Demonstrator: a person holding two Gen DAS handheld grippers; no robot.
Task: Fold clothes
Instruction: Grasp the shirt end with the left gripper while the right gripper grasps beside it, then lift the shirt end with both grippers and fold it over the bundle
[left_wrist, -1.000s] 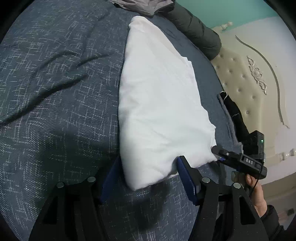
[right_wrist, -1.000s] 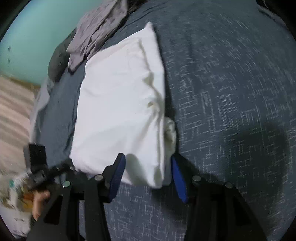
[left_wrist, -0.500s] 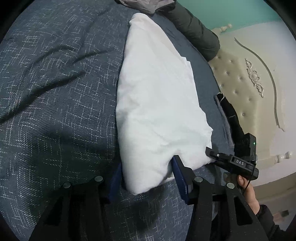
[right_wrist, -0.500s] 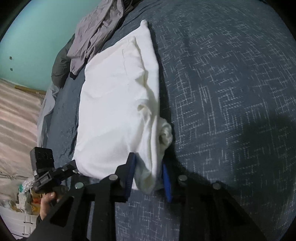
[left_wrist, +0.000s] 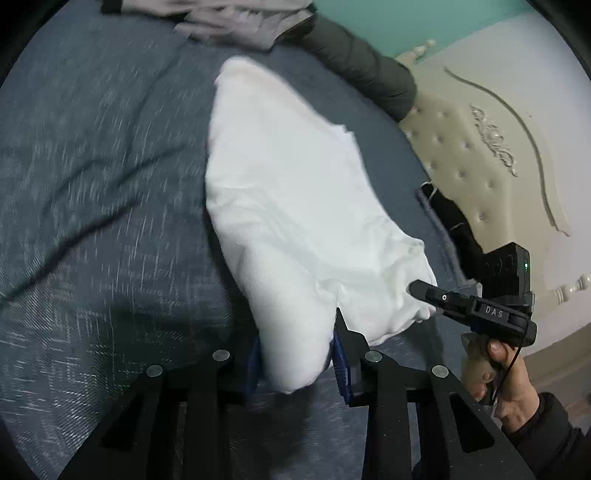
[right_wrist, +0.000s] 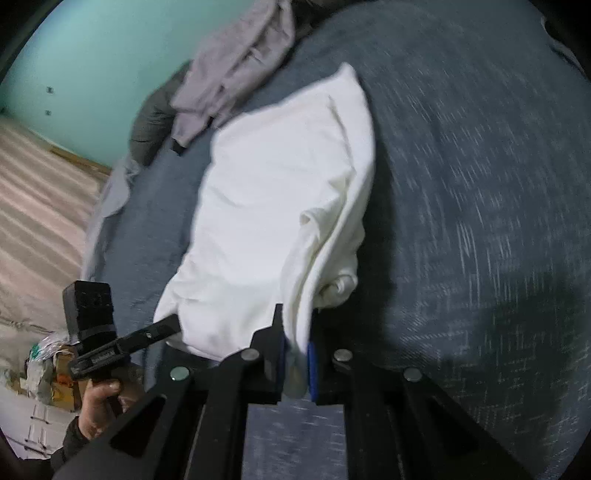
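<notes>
Bed (left_wrist: 92, 177) fills both views, dark blue weave, some motion blur. On it the white garment (left_wrist: 288, 192) lies as a long, already narrowed strip running from my grippers out toward 12 o'clock; grey clothes (right_wrist: 236, 59) are heaped beyond its far end, well apart from my work. In the left wrist view the left gripper (left_wrist: 297, 354) has just been closing and now pinches the near corner at 6 o'clock, a thick wad of cloth between the blue pads. In the right wrist view the right gripper (right_wrist: 297, 354) has likewise just been closing and is clamped on the other near corner, with only a thin layer between the pads; a loose roll of fabric bulges just beside it at 1 o'clock. I judge the step in hand to be lifting the near hem to carry it over the far end. To do it well I should raise both corners evenly, keep the hem taut between them, and go forward slowly so that loose roll does not drag out. The right grip looks shallow and may slip. Land the hem square on the far edge before I let go.
</notes>
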